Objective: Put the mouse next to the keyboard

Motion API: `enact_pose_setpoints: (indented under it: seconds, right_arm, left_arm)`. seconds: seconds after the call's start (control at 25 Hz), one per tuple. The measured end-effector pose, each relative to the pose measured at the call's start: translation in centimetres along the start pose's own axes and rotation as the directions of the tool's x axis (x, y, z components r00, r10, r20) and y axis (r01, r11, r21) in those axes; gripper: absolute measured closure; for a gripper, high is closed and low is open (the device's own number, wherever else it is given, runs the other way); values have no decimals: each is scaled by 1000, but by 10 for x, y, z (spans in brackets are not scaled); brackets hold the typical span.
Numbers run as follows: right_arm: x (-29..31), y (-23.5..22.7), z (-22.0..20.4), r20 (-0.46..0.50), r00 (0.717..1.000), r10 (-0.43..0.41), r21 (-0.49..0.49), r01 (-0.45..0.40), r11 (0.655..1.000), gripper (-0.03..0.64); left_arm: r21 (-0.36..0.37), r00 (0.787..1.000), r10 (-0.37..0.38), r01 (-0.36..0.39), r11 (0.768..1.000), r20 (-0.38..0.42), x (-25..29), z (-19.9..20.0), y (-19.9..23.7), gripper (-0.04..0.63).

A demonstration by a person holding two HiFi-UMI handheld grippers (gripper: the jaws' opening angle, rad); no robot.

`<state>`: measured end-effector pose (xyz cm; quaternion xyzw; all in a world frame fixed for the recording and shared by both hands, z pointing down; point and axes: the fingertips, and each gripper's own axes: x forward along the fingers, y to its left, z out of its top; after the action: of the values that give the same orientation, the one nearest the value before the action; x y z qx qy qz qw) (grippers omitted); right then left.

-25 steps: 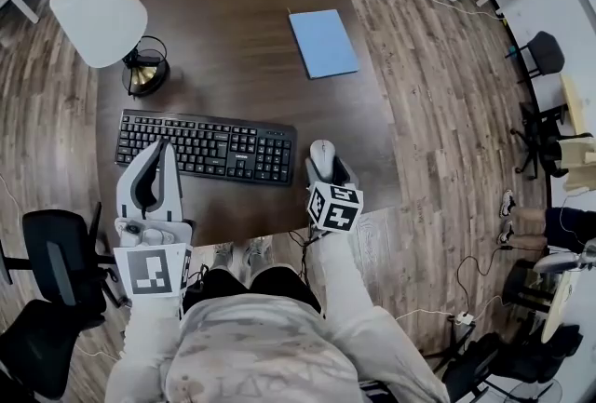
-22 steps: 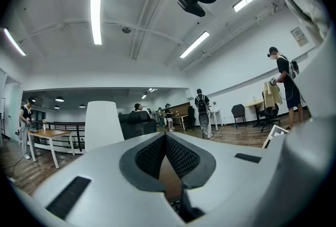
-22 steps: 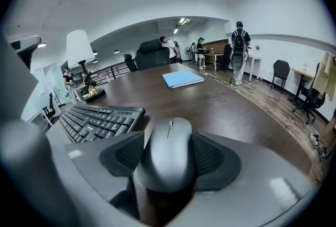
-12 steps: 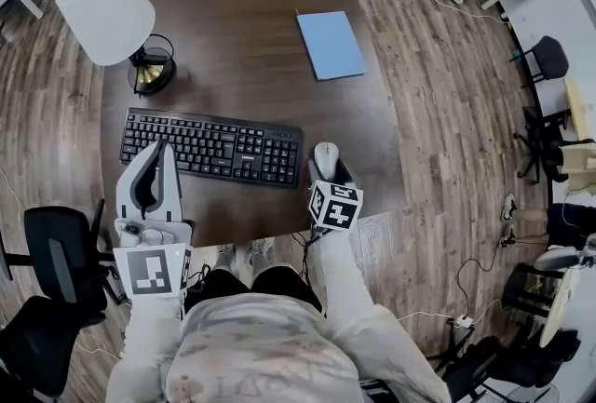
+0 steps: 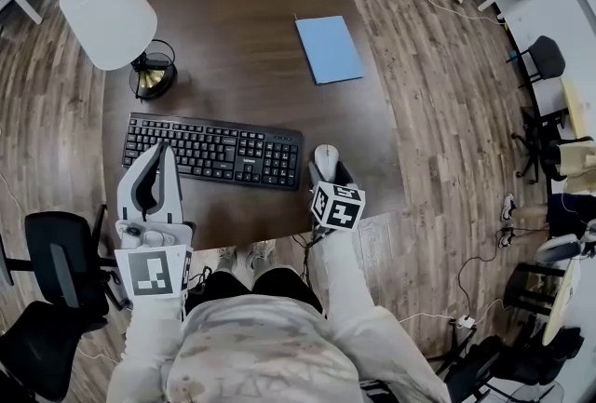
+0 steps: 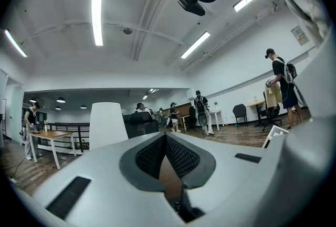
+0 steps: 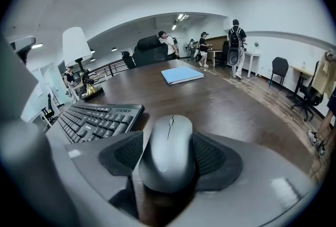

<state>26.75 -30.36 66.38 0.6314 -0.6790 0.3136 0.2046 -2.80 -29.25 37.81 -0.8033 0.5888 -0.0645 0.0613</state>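
dark wooden bench (image 5: 233, 10): right gripper (image 5: 325, 167) fingers pinch the mouse (image 7: 168, 150) just beside the keyboard (image 5: 212, 150); left gripper (image 6: 166, 138) fingers pressed together.

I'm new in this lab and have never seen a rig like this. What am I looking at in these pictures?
There is no robot here. A person holds a tool in each hand, and each tool ends in a two-jaw claw. The top-down picture comes from a camera on the person's head. The other two come from cameras riding on the tools, looking along their jaws.

On the brown table are a black keyboard, a white lamp and a blue folder. The right claw is closed on a grey mouse, which appears to rest on the table just right of the keyboard. The left claw is shut and empty, near the keyboard's left end. Its camera sees mostly ceiling and room.
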Motion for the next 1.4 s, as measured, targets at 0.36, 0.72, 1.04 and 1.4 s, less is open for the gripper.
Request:
enact_pose_setpoints:
  seconds: [0.36, 0.72, 1.04, 1.4]
  right_arm:
    - [-32, 3, 18, 83, 997, 0, 11, -1, 1000, 307]
    - [-75, 16, 39, 176, 984, -19, -8, 21, 1000, 606]
    - [-112, 40, 55, 268, 963, 34, -15, -31, 999, 607]
    - [-149, 67, 74, 370, 927, 54, -58, -35, 998, 607]
  left_arm:
    - [3, 1000, -19, 19, 1000, 22, -6, 10, 2, 592]
    - [1, 997, -51, 51, 999, 57, -13, 21, 5, 591]
    - [-5, 994, -78, 79, 997, 79, -24, 27, 8, 592]
    - [-11, 988, -123, 125, 992, 96, -36, 30, 12, 591]
